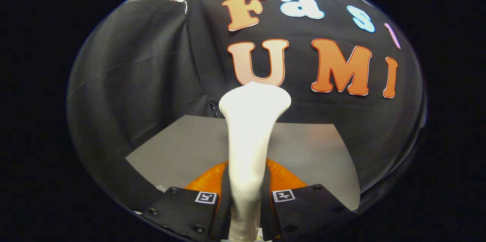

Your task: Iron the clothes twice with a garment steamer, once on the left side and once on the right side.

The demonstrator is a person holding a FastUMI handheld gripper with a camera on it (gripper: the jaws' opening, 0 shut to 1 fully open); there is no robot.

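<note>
A white garment steamer (248,135) stands upright between my fingers, its handle pinched on both sides and its wide head flaring out above, in front of the booth's wall. My gripper (245,198) is shut on that handle. An orange garment (286,179) lies on the grey table just beyond the fingertips, mostly hidden behind the steamer and the fingers; only its upper edge shows on both sides of the handle.
The grey table (182,147) stretches from the fingers back to the black cloth wall (144,75), which closes in the back and left side. A dark cable (215,111) shows at the table's far edge beside the steamer head.
</note>
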